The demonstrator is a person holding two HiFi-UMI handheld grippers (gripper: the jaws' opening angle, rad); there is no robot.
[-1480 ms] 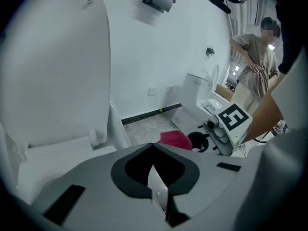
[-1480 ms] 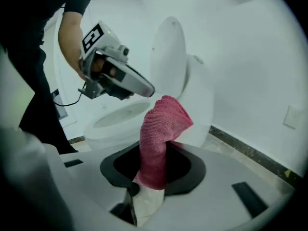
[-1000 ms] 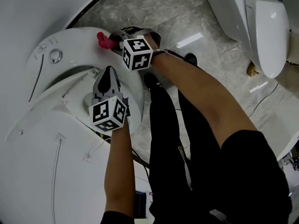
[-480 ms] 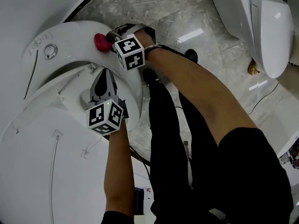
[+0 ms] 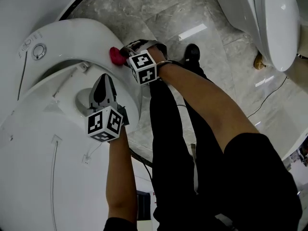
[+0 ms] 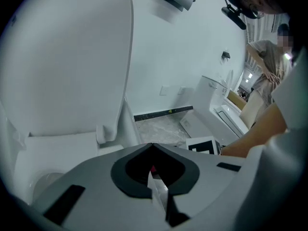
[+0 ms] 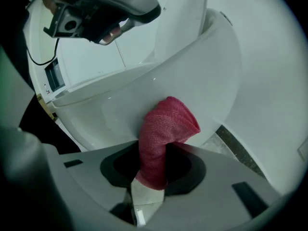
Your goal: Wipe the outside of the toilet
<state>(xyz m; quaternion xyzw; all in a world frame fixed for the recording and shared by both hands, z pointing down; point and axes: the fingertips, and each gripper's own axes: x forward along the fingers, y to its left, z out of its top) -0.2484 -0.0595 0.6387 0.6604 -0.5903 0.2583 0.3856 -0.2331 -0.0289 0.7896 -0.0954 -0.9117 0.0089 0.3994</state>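
Observation:
A white toilet (image 5: 72,37) fills the left of the head view, its flush button (image 5: 38,51) on top. My right gripper (image 5: 126,56) is shut on a red cloth (image 5: 116,56) and presses it against the toilet's outer side. In the right gripper view the red cloth (image 7: 161,136) sticks up from the right gripper (image 7: 153,177) against the curved white toilet (image 7: 183,76). My left gripper (image 5: 102,78) is shut with nothing in it, over the rim beside the raised lid (image 5: 43,177). The left gripper (image 6: 153,146) shows its jaws closed together, with the raised lid (image 6: 72,57) beyond.
A second white toilet (image 5: 274,23) stands at the top right on the grey marble floor (image 5: 192,13). A thin cable (image 5: 269,100) lies on the floor. The person's black-trousered legs (image 5: 183,153) stand right beside the toilet. Another person (image 6: 269,61) stands far off.
The right gripper has slid the red cloth along the toilet's outer side, away from the flush button and toward the person. The left gripper has stayed shut at the rim.

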